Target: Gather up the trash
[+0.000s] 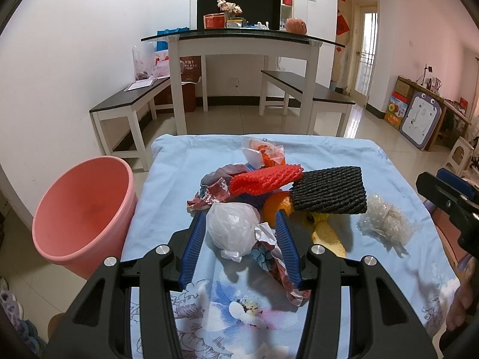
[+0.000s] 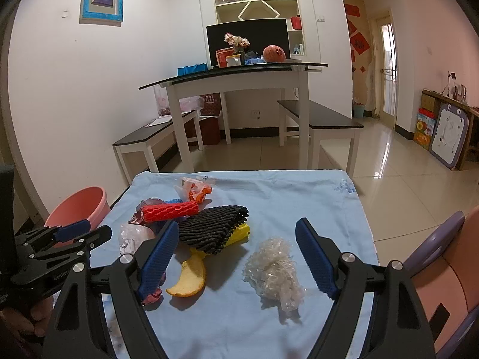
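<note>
Fingers [image 1: 199,233] spread either side of crumpled, translucent white plastic bag [image 1: 232,227], ribbed blue pads apart.

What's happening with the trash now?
Left gripper open around white bag. Right gripper open above clear wrap. Pink bin left of table, nothing blocking.

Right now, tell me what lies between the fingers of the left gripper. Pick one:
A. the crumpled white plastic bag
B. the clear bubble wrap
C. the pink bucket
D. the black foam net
A: in the left wrist view the left gripper stands open with the crumpled white plastic bag between its blue fingers, while the black foam net and the clear bubble wrap lie off to its right.
</note>
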